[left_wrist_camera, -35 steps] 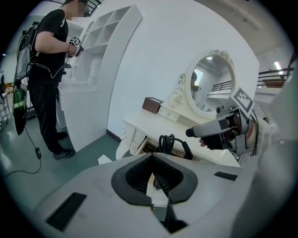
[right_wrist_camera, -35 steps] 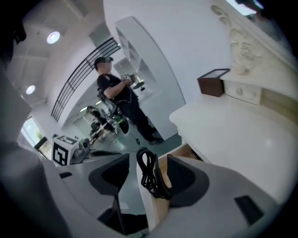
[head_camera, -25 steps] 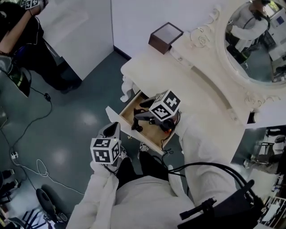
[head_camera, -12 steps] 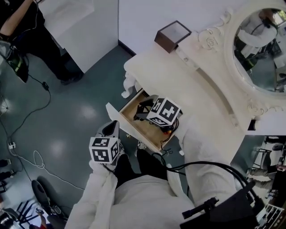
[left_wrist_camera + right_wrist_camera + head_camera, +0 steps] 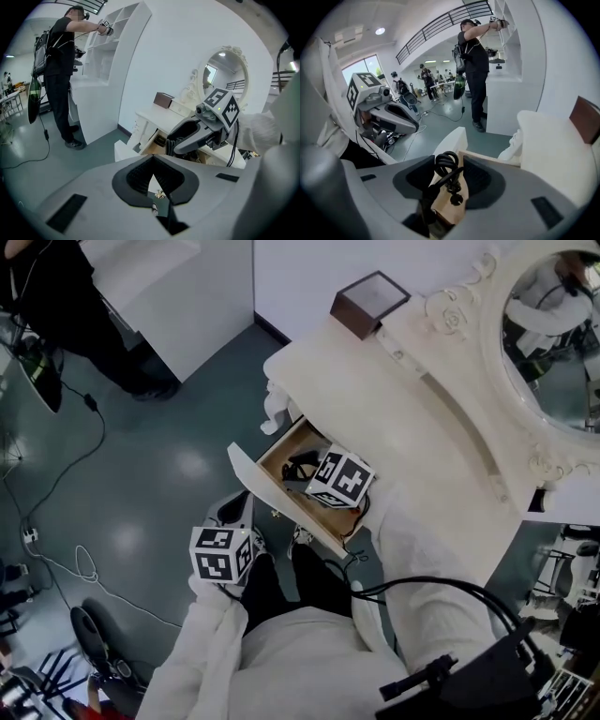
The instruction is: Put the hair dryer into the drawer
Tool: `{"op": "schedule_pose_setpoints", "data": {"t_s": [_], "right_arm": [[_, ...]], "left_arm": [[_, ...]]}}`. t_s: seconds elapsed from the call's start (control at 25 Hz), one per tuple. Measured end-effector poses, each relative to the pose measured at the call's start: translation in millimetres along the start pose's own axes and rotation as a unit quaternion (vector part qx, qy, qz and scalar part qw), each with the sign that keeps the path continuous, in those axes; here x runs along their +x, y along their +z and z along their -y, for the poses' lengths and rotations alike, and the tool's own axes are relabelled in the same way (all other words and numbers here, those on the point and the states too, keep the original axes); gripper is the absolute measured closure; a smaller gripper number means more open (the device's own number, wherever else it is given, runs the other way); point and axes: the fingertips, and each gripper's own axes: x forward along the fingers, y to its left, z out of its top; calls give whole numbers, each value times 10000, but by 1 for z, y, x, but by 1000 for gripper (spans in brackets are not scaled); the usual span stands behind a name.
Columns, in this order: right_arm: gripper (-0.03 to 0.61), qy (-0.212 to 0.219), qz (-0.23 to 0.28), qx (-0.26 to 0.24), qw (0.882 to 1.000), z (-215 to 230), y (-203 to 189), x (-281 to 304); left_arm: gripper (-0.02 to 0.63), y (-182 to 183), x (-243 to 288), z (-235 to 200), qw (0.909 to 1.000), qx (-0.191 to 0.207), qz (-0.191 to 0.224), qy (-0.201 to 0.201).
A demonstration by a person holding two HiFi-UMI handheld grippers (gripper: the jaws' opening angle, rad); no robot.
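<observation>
The wooden drawer [image 5: 277, 454] of the white dressing table [image 5: 403, 399] stands pulled out, its white front [image 5: 246, 472] toward me. My right gripper [image 5: 307, 471] reaches down into it. The black hair dryer [image 5: 298, 463] lies low in the drawer. Its coiled cord [image 5: 446, 163] and plug [image 5: 455, 199] sit between the jaws of the right gripper [image 5: 450, 164], and bare wood shows beside the cord. The left gripper [image 5: 234, 510] hangs outside the drawer front. In its own view the left gripper [image 5: 153, 171] is shut and holds nothing, and the right gripper [image 5: 172, 145] shows ahead of it.
A brown box [image 5: 368, 304] stands on the table's far corner and an oval mirror [image 5: 562, 324] rises behind the top. A person in black [image 5: 58, 70] works at a white shelf unit [image 5: 159, 296]. Cables [image 5: 84, 568] trail over the grey floor.
My right gripper has sunk into the drawer and rolled, and the hair dryer that showed beside its cube now lies lower inside. The left gripper has kept still.
</observation>
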Motion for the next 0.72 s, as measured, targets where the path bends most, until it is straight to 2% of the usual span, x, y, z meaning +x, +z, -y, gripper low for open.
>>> {"op": "schedule_pose_setpoints", "data": {"t_s": [0.16,0.24,0.36,0.52,0.72], "right_arm": [[313,231,35,424,9988,-11,-12,8],[298,320,252,811,9959,-12,-17,3],[298,147,600,1316,9894,-3,-24,-19],[298,-214,435,1477,9878,3,-55,-37],[299,-215,401,1613,9859,3,-70,-27]], "left_arm": [[606,-5,0,2,10000,-24,-53,-34],[606,-6,0,4,9999,-16,-57,-86],[606,-5,3,6,9998,52,-75,-151],[606,-2,9,12,9997,130,-101,-185],[606,0,16,19,9993,253,-199,-185]]}}
